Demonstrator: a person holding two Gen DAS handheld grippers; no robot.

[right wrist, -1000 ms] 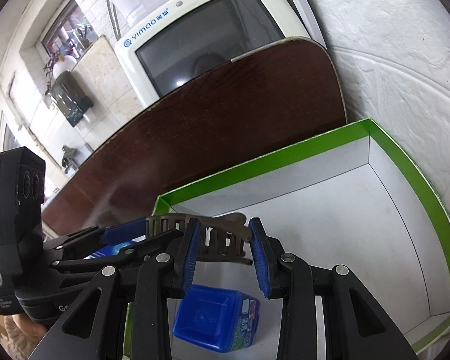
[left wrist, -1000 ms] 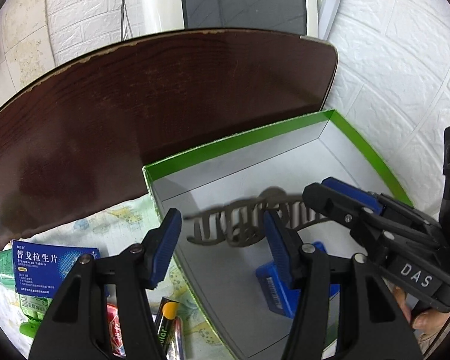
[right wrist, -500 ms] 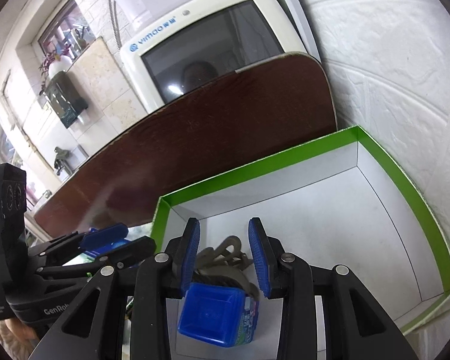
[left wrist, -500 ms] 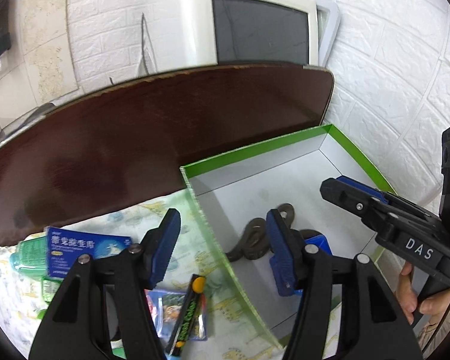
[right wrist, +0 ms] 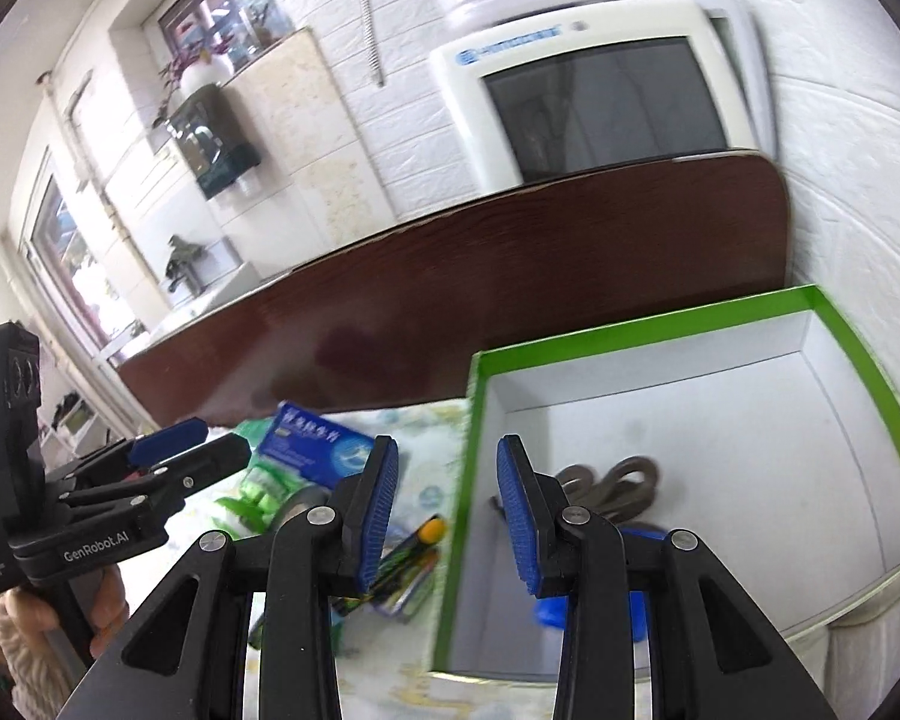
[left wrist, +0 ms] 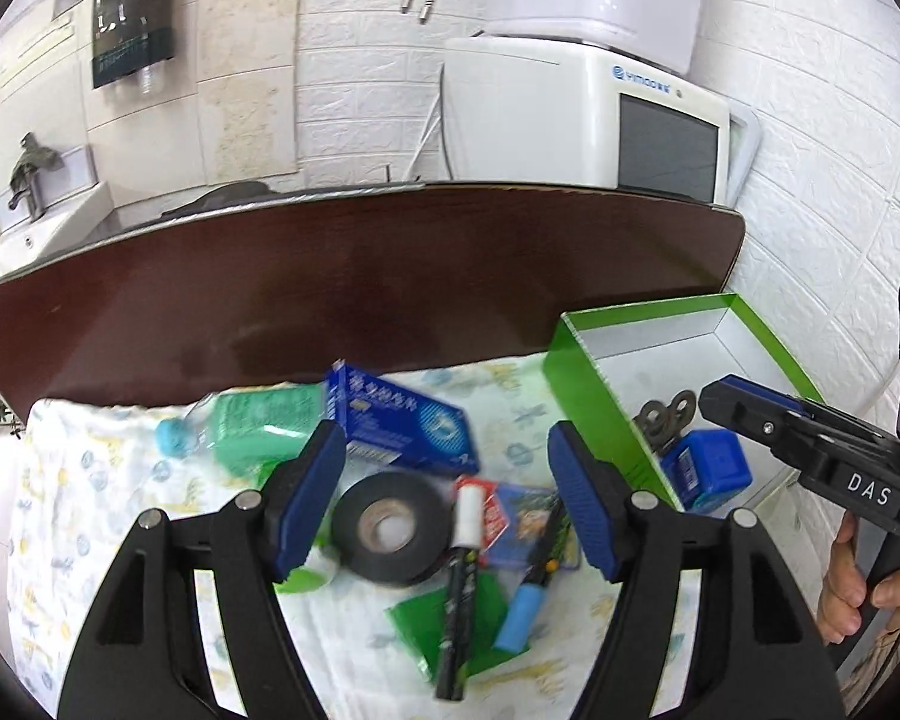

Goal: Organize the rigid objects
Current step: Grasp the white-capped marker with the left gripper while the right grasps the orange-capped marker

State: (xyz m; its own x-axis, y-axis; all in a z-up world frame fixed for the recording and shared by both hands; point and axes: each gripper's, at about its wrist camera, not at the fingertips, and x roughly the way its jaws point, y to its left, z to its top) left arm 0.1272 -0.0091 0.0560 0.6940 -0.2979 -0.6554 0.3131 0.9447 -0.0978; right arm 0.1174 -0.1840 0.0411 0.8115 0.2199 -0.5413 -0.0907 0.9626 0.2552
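Opening tongs: the left tongs [left wrist: 447,483] are spreading their jaws with nothing between them, hanging above the roll of black tape [left wrist: 390,528] without touching it.
Right tongs: the right tongs [right wrist: 447,513] stand partly apart and grip nothing; they straddle the near left wall of the green box [right wrist: 660,324].
Hidden: the blue case [left wrist: 711,468] in the box is mostly covered by the right tongs in the right wrist view; only its top edge and a lower corner show there.
Cut off: the strap [right wrist: 612,483] is half behind the box wall in the left wrist view, so only its coiled end shows.
Hard to read: motion blur smears the print on the blue carton [left wrist: 399,420] and on the small packets beside the black marker [left wrist: 459,576]; what the packets are cannot be told.
Changed since a second ago: the strap, then stretched between both tongs over the box, now lies released on the box floor just behind the blue case.
Changed view: the left tongs have swung away from the box to the clutter on the patterned cloth [left wrist: 90,480], and their jaws stand wider.
Clutter: green bottle [left wrist: 240,432], carton, tape, marker and a blue-capped pen [left wrist: 525,606] lie close together on the cloth.
Desk: the dark brown desk [left wrist: 330,276] carries cloth and box, the box at its right end by the white wall.
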